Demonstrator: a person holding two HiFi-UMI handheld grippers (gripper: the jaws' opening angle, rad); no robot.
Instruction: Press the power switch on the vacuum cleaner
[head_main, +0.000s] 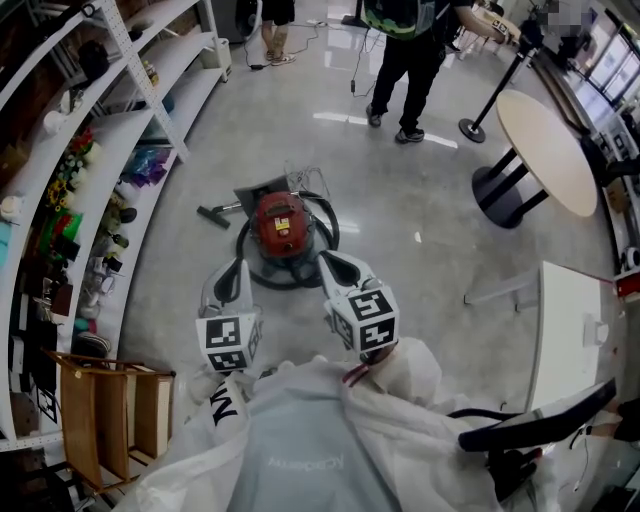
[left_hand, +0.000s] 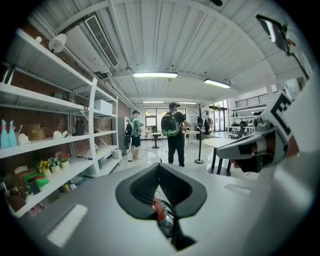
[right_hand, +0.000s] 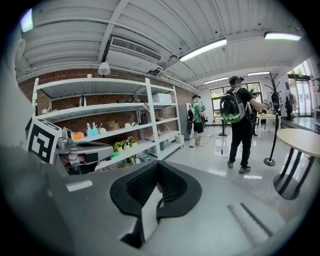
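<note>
My left tool (head_main: 238, 268) has its two dark pads pressed together at the tips, with nothing pinched between them. Behind the tips, through the gap its own view leaves, a sliver of red shows. My right tool (head_main: 330, 262) is the same: tips together, nothing held, and only pale floor (head_main: 400, 250) showing through the gap.

From the head view both tools point toward 12 o'clock, side by side, their marker cubes nearest my body. Just ahead and between them sits the vacuum cleaner (head_main: 282, 226), a red canister standing on the floor. Its dark hose (head_main: 328, 222) is looped in a ring around it. My left tip lies at the 7 o'clock edge of that ring and my right tip at its 5 o'clock edge. I cannot tell whether either one touches it, and I cannot pick out the power switch on the red top.

The floor nozzle (head_main: 212, 213) lies at the canister's 10 o'clock, near it. White shelving (head_main: 150, 110) loaded with small goods runs along the 9 o'clock side. A round-topped bench (head_main: 545, 150) stands out at 2 o'clock. A person (head_main: 405, 60) stands at 1 o'clock, well apart from the vacuum cleaner
</note>
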